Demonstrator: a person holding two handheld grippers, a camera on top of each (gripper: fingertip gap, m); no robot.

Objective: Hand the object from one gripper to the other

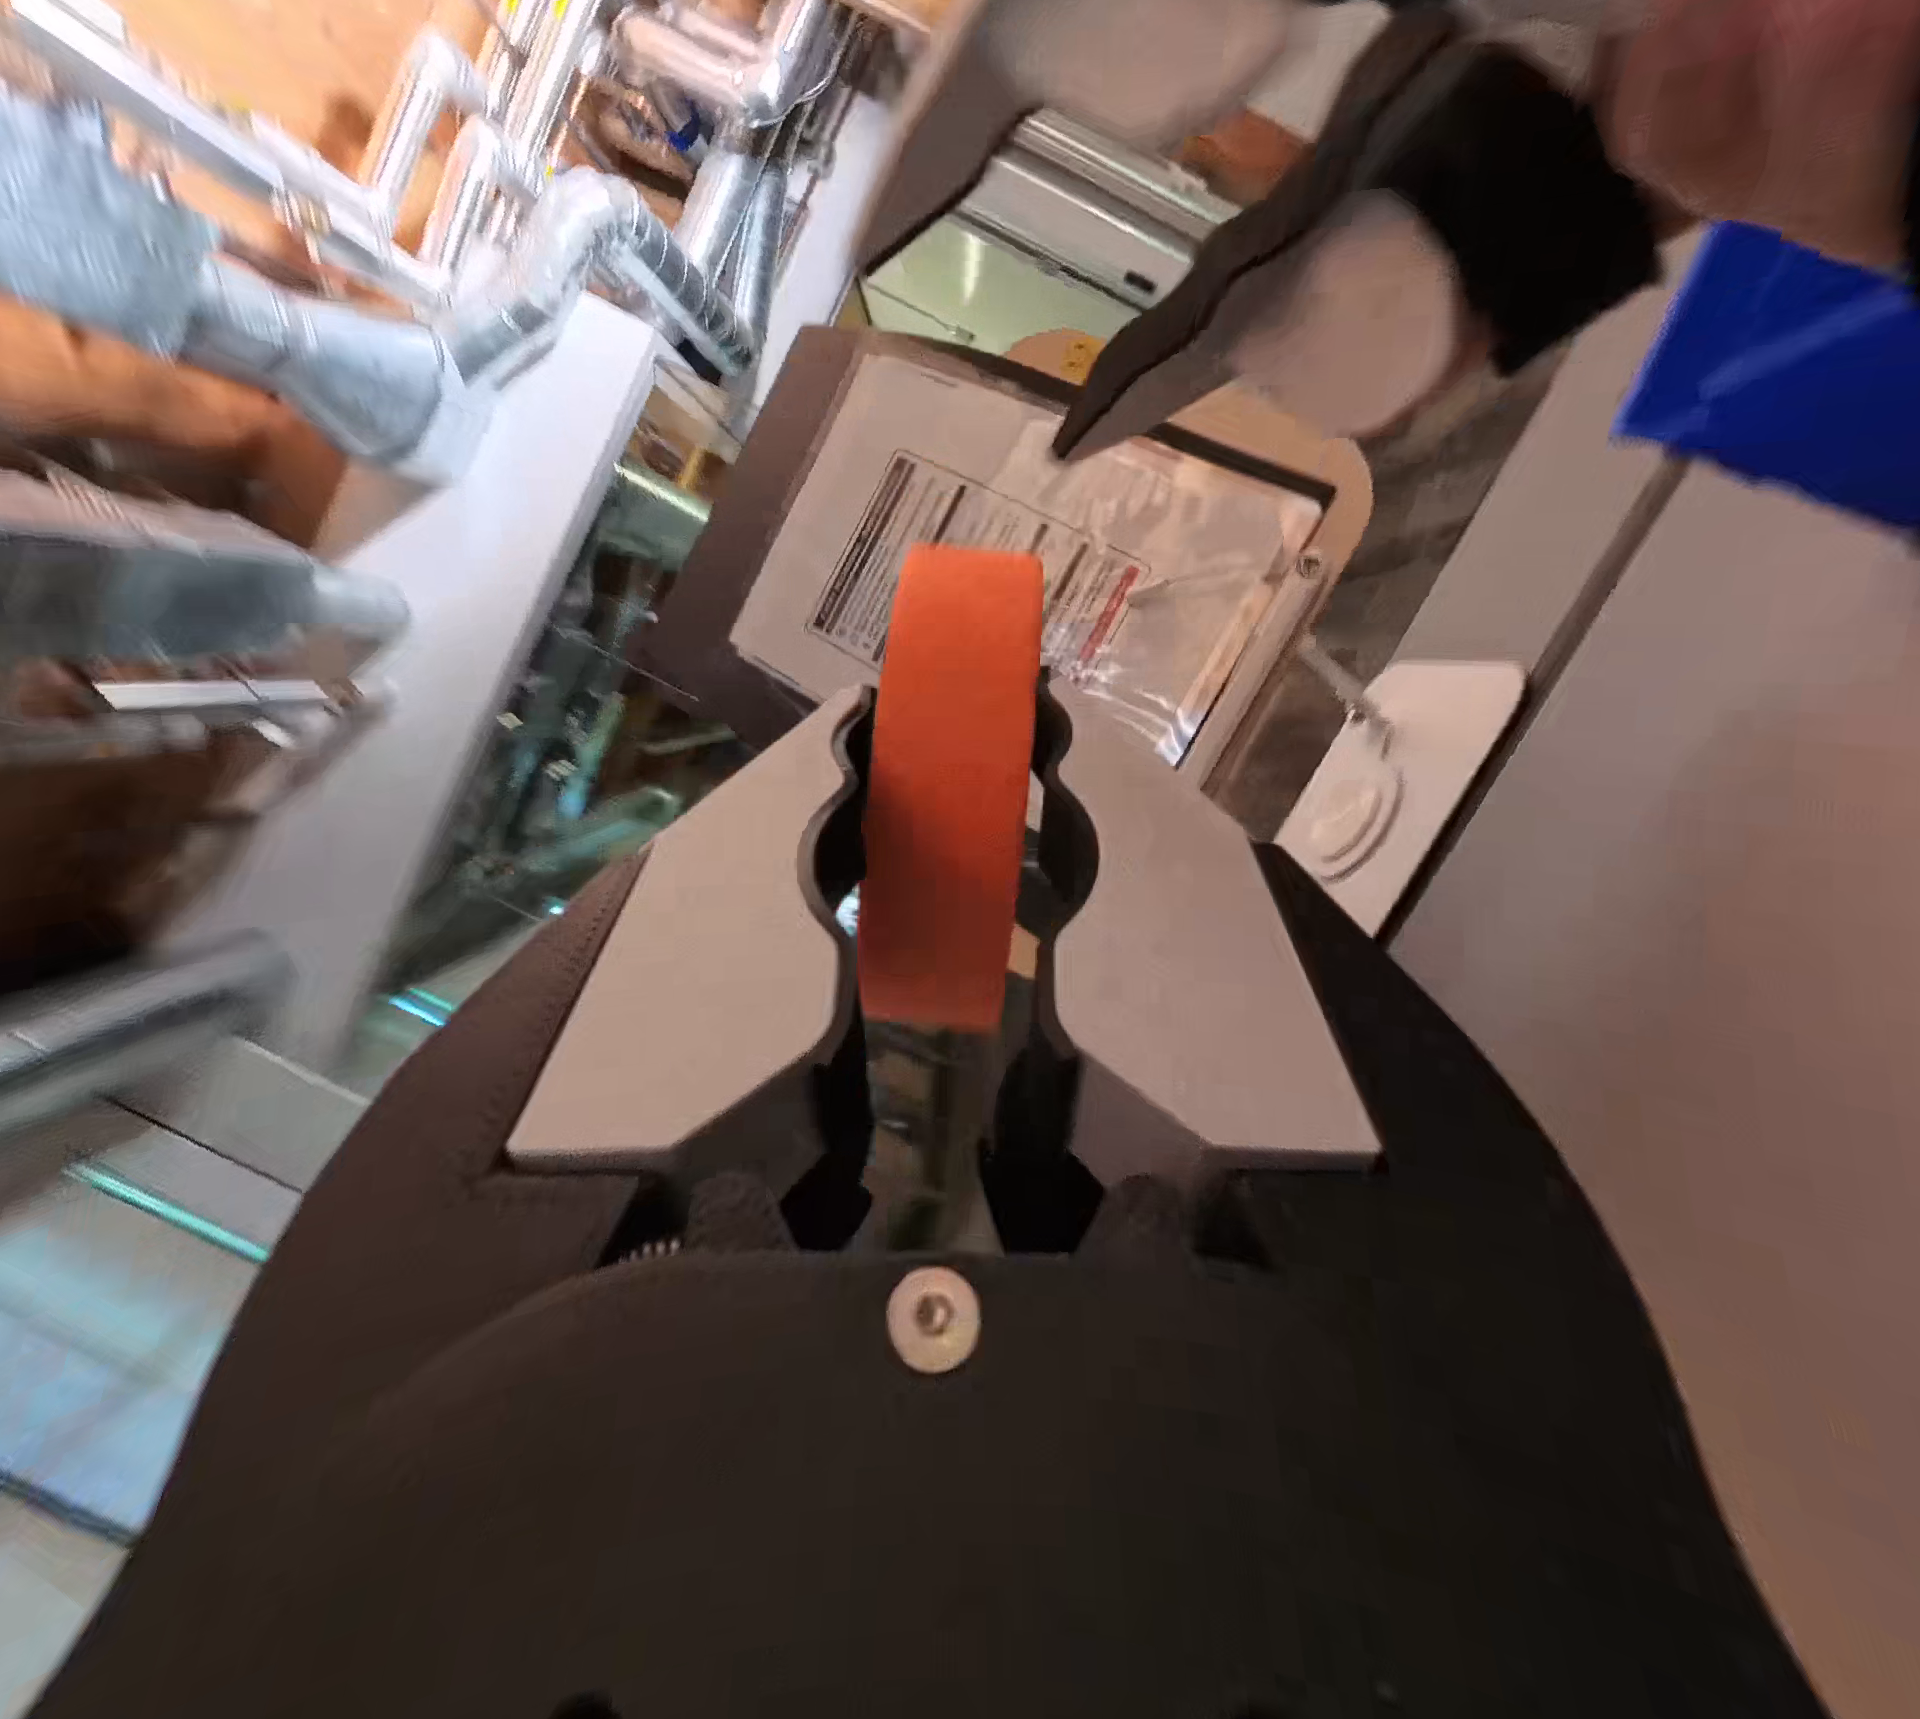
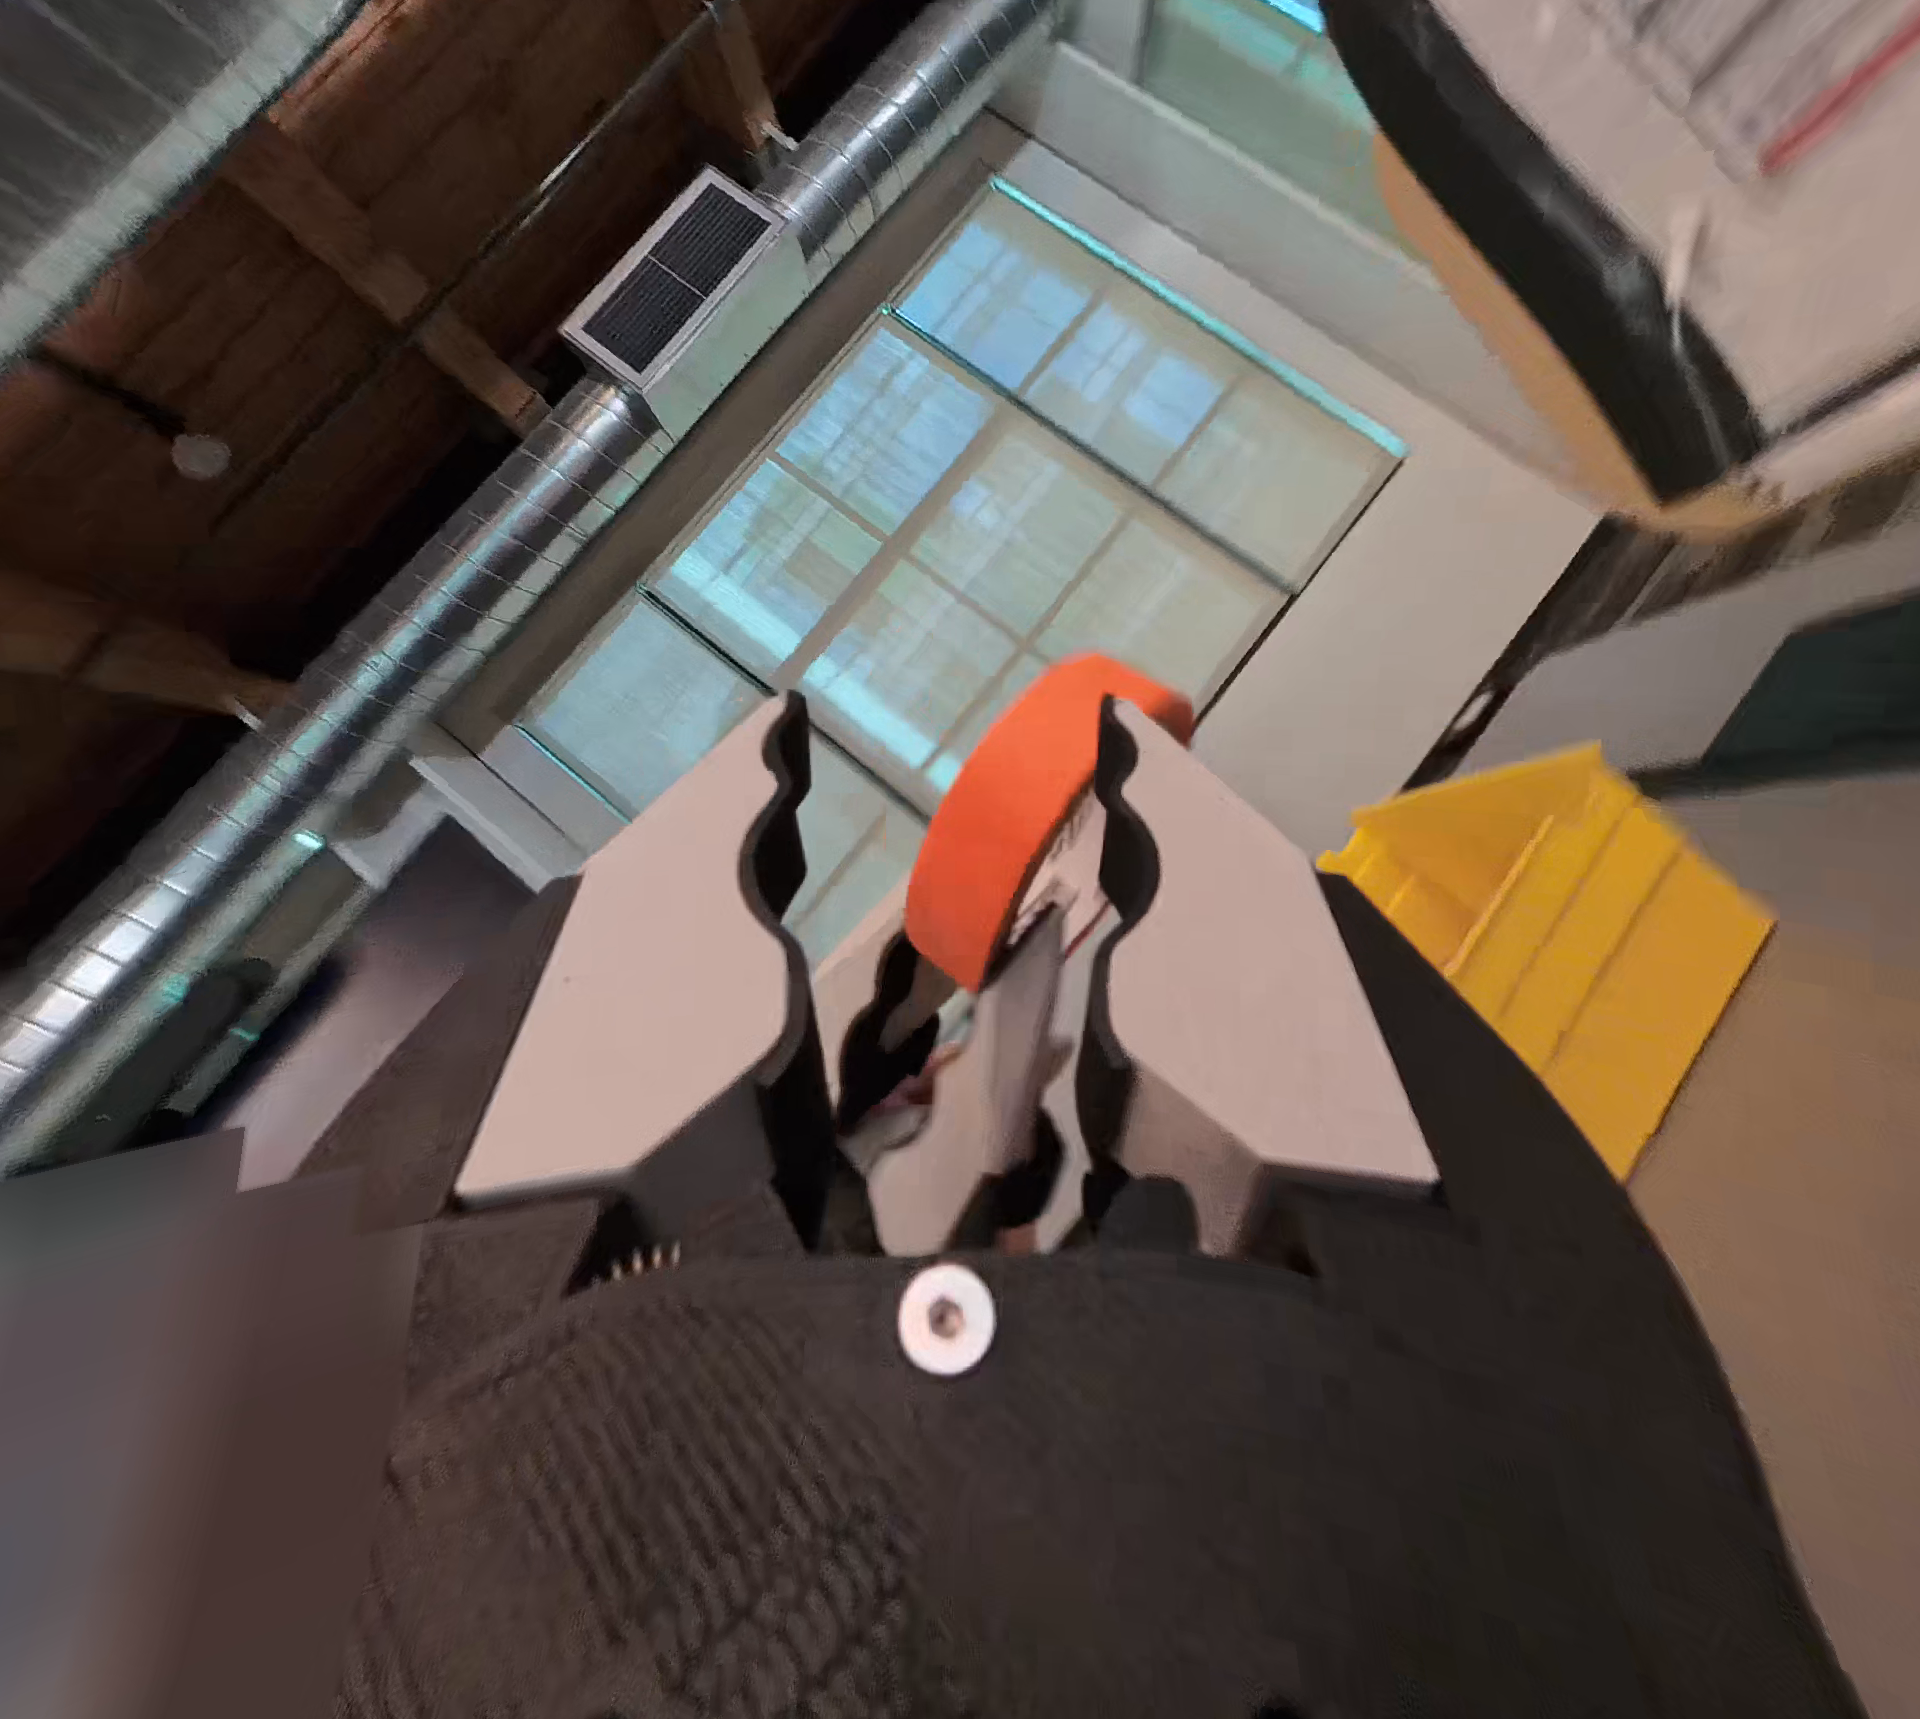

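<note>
Left gripper (image 1: 951,713): jaws clenched on the flat faces of the orange ring-shaped tape roll (image 1: 951,786), held edge-on, roughly half of it sticking out past the tips.

Right gripper (image 2: 951,724): jaws spread, nothing in them. The same roll (image 2: 1003,822) sits ahead, just beside its right finger (image 2: 1210,931); contact can't be confirmed.

Handling estimate: light, stiff ring, matte rim, probably not slippery or fragile. Best grab for the right looks like the exposed arc beyond the left's tips, pinching the flat sides.

Further out: yellow plastic bin (image 2: 1548,931) right of the right gripper.
</note>
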